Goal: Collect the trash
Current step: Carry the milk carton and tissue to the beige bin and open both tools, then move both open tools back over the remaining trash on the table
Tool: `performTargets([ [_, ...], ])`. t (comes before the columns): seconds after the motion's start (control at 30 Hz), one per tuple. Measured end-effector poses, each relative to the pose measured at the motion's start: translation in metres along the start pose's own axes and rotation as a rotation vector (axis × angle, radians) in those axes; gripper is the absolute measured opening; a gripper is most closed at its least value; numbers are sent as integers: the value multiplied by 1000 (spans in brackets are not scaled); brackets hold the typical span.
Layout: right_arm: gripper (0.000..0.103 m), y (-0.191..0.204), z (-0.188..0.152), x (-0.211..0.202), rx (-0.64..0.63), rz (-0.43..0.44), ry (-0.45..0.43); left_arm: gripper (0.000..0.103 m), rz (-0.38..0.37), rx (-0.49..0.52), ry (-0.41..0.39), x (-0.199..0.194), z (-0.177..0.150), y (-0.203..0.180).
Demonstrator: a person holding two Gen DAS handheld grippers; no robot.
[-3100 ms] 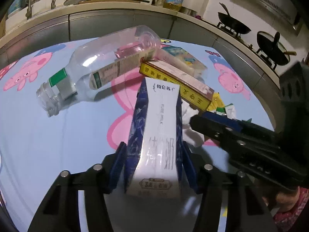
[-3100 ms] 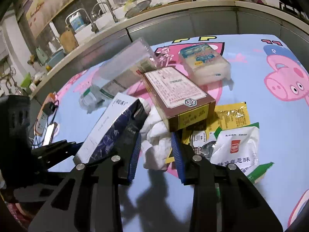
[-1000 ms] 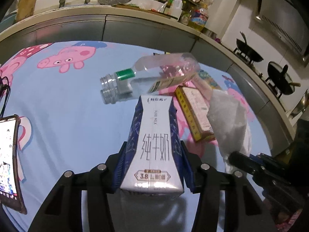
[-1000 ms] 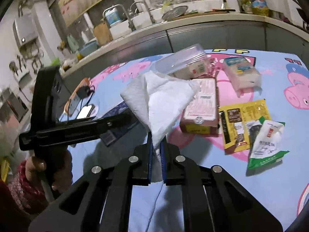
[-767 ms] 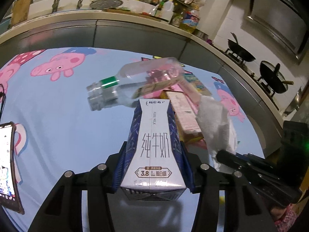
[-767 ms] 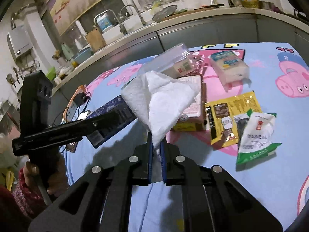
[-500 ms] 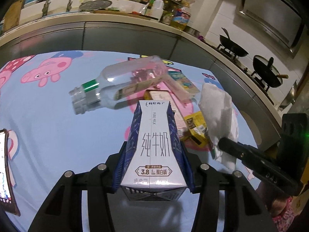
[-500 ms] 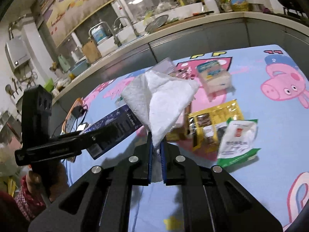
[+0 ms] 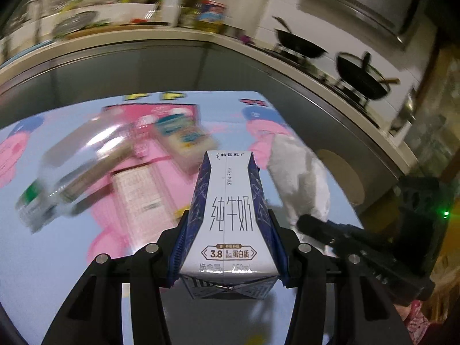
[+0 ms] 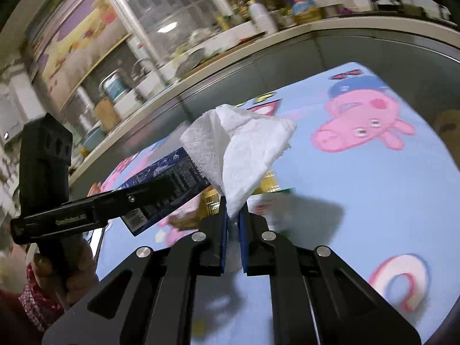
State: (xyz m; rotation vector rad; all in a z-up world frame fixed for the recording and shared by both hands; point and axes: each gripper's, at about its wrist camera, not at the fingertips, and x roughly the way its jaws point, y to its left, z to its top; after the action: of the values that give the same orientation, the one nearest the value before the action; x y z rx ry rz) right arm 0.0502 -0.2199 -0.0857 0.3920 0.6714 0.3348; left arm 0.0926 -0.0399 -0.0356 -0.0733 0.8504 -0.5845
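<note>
Here, the left hand-held gripper (image 9: pixel 227 247) clamps one milk carton (image 9: pixel 228 218) above the counter (image 9: pixel 57 258); the right hand-held gripper (image 10: pixel 233 224), jaws pinched together, grips one paper towel (image 10: pixel 238 155). The thinly held towel could slip loose. One bottle (image 9: pixel 77 169) and one box (image 9: pixel 141 198) lie blurred below.

Non-task: blue pig-print tablecloth (image 10: pixel 359 189), counter (image 9: pixel 161 43) behind with blurred bottles (image 10: pixel 261 14), faucet (image 10: pixel 143 64), two woks (image 9: pixel 299 47) on the stove.
</note>
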Motion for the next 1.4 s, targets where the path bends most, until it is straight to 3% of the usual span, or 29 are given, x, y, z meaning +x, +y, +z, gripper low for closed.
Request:
performTargets([
  [0.23, 7, -91, 13, -43, 153, -127, -109, 50, -107, 121, 82, 67, 35, -83],
  [0.47, 7, -196, 27, -93, 308, -304, -221, 51, -213, 269, 159, 151, 72, -193],
  [0.7, 11, -266, 35, -109, 346, -448, -237, 51, -189, 371, 211, 221, 80, -261],
  [0.73, 19, -275, 36, -107, 350, -460, -226, 59, -169, 379, 213, 230, 81, -265],
  [0.77, 38, -281, 38, -106, 357, -471, -216, 68, -150, 383, 214, 235, 81, -267],
  [0.8, 48, -287, 38, -104, 368, -478, -209, 75, -124, 380, 209, 241, 83, -268],
  [0.83, 55, -290, 36, -106, 375, -481, -209, 74, -112, 373, 208, 243, 84, -268],
  [0.93, 55, -291, 32, -111, 389, -486, -236, 72, -117, 336, 218, 238, 90, -260],
  [1.13, 55, -264, 20, -126, 410, -437, -299, 72, -109, 295, 130, 188, 90, -227],
  [1.27, 55, -230, 15, -122, 406, -372, -296, 72, -62, 265, 62, 149, 80, -192],
  [1.4, 55, -190, 11, -105, 385, -300, -256, 72, 47, 235, -16, 108, 64, -151],
])
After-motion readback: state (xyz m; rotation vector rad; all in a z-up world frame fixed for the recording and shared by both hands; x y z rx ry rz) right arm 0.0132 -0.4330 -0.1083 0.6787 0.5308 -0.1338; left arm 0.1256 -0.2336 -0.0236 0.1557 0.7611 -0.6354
